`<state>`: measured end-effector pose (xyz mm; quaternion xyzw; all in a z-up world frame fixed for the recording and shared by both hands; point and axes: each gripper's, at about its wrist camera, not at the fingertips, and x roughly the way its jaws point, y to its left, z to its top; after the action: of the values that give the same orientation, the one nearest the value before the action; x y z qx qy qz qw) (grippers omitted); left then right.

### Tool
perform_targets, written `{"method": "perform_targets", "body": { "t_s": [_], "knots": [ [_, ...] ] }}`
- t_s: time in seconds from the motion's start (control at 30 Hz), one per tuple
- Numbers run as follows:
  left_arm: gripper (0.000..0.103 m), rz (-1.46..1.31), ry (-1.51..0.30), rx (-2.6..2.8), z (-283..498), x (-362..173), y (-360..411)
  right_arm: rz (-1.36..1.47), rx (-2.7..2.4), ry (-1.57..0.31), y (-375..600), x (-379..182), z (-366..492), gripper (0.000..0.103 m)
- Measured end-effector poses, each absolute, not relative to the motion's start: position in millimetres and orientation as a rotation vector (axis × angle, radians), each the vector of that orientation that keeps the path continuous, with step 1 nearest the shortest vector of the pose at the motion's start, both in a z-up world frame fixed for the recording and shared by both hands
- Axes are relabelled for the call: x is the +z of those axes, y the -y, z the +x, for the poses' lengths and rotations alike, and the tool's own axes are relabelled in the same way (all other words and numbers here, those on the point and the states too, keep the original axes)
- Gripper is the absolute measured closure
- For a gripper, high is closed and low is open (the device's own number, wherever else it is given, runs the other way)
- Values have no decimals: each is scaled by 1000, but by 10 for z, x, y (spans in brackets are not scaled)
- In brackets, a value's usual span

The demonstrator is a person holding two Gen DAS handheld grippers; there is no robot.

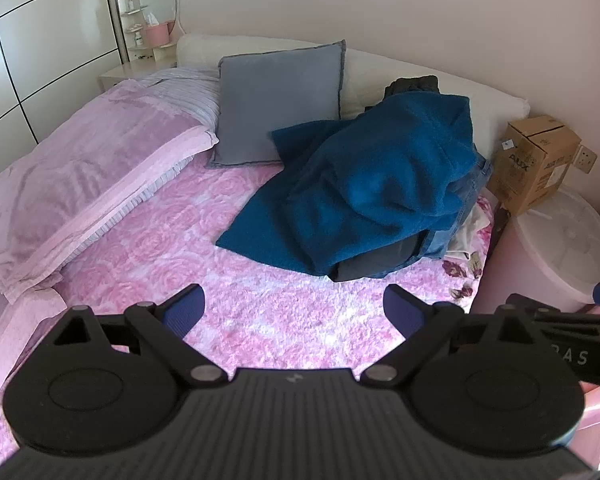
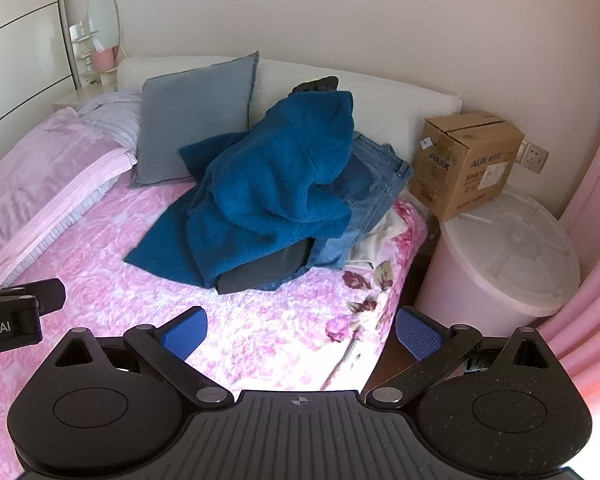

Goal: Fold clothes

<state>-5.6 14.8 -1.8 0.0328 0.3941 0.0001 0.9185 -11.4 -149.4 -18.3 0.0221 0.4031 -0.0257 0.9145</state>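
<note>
A pile of clothes lies on the far right of the bed. A crumpled blue fleece garment [image 1: 380, 176] [image 2: 276, 184] is on top. Under it are blue jeans [image 2: 372, 184], a dark grey garment [image 2: 260, 270] and a white one [image 2: 376, 240]. My left gripper [image 1: 294, 310] is open and empty above the pink bedspread [image 1: 220, 280], short of the pile. My right gripper [image 2: 302, 332] is open and empty over the bed's right edge, also short of the pile. Part of the left gripper shows at the left edge of the right wrist view [image 2: 20, 304].
A grey cushion [image 1: 280, 104] leans on the white headboard [image 1: 420, 80]. A folded pink quilt [image 1: 80, 184] lies along the left side. A cardboard box [image 2: 468, 160] sits on a pink lidded bin [image 2: 504, 256] right of the bed. A pink curtain [image 2: 596, 240] hangs at far right.
</note>
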Motion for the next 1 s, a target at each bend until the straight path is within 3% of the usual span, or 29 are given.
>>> {"method": "perform_targets", "body": {
  "t_s": [1.0],
  "knots": [
    [8,65,-839,-31,91,-37,-246,69,-84,-835,1611,-158,-69,0]
  ]
}}
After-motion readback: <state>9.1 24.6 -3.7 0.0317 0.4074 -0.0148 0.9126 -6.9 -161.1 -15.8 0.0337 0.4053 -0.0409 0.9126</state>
